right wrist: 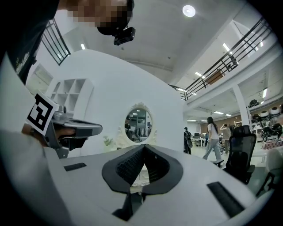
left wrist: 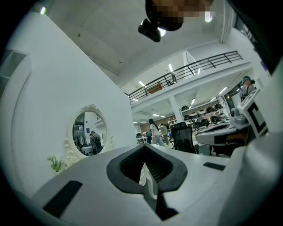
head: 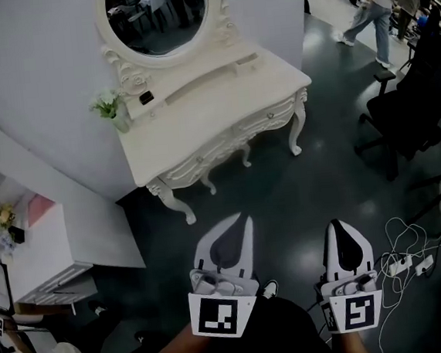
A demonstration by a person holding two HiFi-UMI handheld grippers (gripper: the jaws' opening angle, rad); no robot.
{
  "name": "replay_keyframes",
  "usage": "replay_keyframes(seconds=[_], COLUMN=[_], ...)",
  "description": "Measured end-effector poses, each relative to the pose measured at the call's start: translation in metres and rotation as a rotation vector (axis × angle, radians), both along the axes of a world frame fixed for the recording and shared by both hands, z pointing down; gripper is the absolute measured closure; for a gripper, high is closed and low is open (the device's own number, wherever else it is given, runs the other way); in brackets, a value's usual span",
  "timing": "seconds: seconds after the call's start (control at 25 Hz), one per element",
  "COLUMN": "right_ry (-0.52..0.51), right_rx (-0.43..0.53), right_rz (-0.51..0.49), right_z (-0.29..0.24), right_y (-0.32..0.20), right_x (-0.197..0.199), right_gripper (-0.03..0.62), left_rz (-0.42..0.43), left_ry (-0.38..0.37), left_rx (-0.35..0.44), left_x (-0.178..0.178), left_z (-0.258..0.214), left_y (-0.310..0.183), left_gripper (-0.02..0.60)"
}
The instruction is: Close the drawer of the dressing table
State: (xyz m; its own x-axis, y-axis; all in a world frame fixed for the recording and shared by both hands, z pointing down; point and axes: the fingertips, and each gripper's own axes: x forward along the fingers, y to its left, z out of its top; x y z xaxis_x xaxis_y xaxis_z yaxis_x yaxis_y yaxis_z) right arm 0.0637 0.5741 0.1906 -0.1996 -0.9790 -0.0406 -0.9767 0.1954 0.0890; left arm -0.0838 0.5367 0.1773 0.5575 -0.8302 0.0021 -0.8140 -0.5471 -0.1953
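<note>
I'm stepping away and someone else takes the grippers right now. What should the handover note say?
Left gripper: shut, empty.
Right gripper: shut, empty.
Both hang over the floor, short of the dressing table, touching nothing.
The table stands ahead with its oval mirror above; its drawer fronts face you.
Done: nothing yet. From here I cannot tell which drawer stands out.
Left: walk up, find the open drawer, push it shut.

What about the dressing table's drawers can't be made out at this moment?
Head view: the drawer fronts of the dressing table are too small and steeply seen to tell whether any is open.
Gripper views: the shut left gripper and right gripper cover the table below the mirror.
</note>
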Motion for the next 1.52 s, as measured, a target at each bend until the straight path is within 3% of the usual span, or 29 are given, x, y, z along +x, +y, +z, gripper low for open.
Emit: replay_keyframes(seconds=[0.48, 0.8, 1.52], right_ry=[-0.026, -0.011, 0.01], right_rx=[0.013, -0.003, -0.005], right_rz=[0.018, 0.002, -0.001], right_z=[0.001, 0.005, 0.002], right_y=[-0.015, -0.049, -0.159], right_x=[0.016, 0.015, 0.008], right_gripper=[0.595, 0.595, 0.595], left_rz=[0.004, -0.023, -0.021], left_ry=[-0.043, -0.006, 0.022], left_rx=[0.023, 0.0, -0.004], left_x=[0.014, 0.014, 0.01], left_z=[0.001, 0.006, 0.006], left_y=[-0.015, -0.045, -0.158], left_gripper=[0.581, 0.581, 0.581])
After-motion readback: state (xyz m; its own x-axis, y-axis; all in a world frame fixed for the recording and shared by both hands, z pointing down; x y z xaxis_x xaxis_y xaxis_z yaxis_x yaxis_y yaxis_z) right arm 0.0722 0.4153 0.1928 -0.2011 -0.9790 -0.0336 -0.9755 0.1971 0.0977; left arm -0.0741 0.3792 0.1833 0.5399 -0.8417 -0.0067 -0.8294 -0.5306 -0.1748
